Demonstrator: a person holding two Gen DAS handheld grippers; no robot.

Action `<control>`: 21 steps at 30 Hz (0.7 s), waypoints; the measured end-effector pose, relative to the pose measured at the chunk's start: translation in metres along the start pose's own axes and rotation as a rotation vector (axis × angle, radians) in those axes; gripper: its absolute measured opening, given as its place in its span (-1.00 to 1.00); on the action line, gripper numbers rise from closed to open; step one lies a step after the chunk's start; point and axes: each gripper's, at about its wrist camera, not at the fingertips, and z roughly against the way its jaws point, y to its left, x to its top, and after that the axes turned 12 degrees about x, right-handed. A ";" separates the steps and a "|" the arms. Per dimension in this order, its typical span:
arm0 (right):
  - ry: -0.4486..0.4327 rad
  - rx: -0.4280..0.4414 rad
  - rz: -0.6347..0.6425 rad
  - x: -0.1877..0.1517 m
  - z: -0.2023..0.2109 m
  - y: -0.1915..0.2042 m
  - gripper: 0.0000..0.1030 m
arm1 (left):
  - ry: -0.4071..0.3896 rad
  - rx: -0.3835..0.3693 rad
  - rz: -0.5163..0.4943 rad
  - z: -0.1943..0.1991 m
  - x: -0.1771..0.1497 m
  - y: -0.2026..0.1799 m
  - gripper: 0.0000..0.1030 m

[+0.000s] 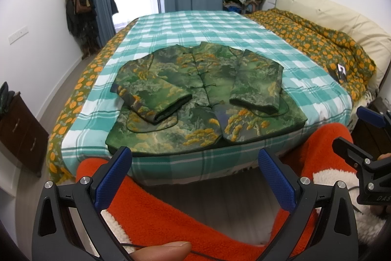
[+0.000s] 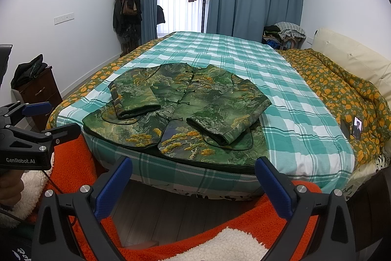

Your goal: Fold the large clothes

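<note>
Green-and-gold brocade, quilted by the look of it — the jacket (image 1: 207,99) lies face up near the foot edge of the bed (image 1: 220,23), on the teal checked blanket, its knot buttons done up down the front; both sleeves are already folded in over the chest, cuffs pointing toward the hem, so I'd say the sleeve step is done. What's left, as far as I can judge, is bringing the hem up to the collar, maybe halving it again; the body itself isn't folded yet. The left gripper (image 1: 193,177) and the right gripper (image 2: 194,185) both hang short of the mattress edge, jaws wide apart, holding nothing — well clear of the cloth. Below them there's orange fleece; off to the right, a flowery duvet (image 2: 342,94) bunched against the headboard.
</note>
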 end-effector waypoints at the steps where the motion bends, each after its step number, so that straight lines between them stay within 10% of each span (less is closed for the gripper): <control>1: 0.000 0.000 -0.001 -0.001 -0.003 0.002 0.98 | 0.001 -0.001 0.000 0.000 0.001 0.000 0.99; 21: 0.005 0.001 0.001 -0.002 -0.002 0.003 0.98 | 0.003 -0.001 -0.001 0.000 0.001 0.000 0.99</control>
